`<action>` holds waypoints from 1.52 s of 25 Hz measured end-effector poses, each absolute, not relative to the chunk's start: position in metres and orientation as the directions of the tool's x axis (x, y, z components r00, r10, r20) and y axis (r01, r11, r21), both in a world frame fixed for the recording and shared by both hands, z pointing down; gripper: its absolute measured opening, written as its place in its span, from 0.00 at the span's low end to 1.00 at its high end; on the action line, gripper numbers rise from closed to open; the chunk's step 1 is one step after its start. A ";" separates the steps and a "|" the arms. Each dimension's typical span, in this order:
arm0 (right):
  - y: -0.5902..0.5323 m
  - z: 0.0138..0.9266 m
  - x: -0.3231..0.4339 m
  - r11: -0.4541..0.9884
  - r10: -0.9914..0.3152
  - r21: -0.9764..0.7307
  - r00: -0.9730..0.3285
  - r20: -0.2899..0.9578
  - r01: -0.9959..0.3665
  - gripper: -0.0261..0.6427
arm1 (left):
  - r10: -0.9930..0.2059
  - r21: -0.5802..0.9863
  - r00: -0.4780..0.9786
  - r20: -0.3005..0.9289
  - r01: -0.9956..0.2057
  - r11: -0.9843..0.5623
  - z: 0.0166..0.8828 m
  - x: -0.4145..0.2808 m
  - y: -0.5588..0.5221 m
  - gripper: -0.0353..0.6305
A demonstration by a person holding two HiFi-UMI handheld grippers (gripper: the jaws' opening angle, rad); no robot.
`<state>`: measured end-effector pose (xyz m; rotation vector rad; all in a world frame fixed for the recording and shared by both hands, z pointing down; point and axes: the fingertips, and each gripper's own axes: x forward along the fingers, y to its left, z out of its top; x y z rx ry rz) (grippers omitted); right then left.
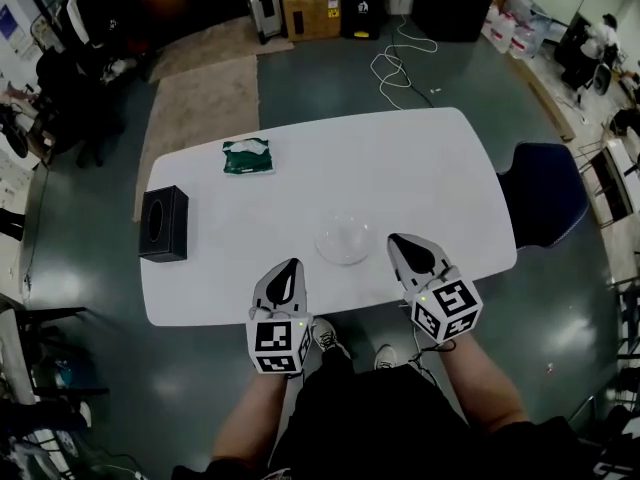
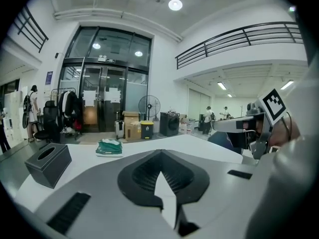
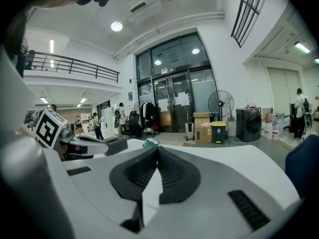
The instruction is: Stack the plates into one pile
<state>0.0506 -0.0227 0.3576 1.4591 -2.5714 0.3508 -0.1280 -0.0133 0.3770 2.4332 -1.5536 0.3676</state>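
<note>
Clear glass plates (image 1: 343,240) rest as one low pile on the white table (image 1: 420,158), near its front edge; how many there are I cannot tell. My left gripper (image 1: 292,266) hovers to the pile's front left, shut and empty. To the pile's right my right gripper (image 1: 399,240) is held up, likewise shut with nothing in it. In the left gripper view the jaws (image 2: 160,151) meet tip to tip above the table. The right gripper view shows its jaws (image 3: 156,148) closed the same way. Neither gripper view shows the plates.
A black tissue box (image 1: 163,224) stands at the table's left edge and a green packet (image 1: 247,156) lies at the back left. A blue chair (image 1: 545,193) is at the right end. Boxes, a bin (image 1: 362,6) and a cable (image 1: 400,63) lie on the floor beyond.
</note>
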 end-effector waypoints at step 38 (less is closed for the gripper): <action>0.106 0.372 0.085 0.660 -0.688 -0.192 -0.687 0.236 -0.727 0.06 | -0.896 0.027 0.290 0.336 -0.954 -0.298 0.378 -0.057 0.145 0.08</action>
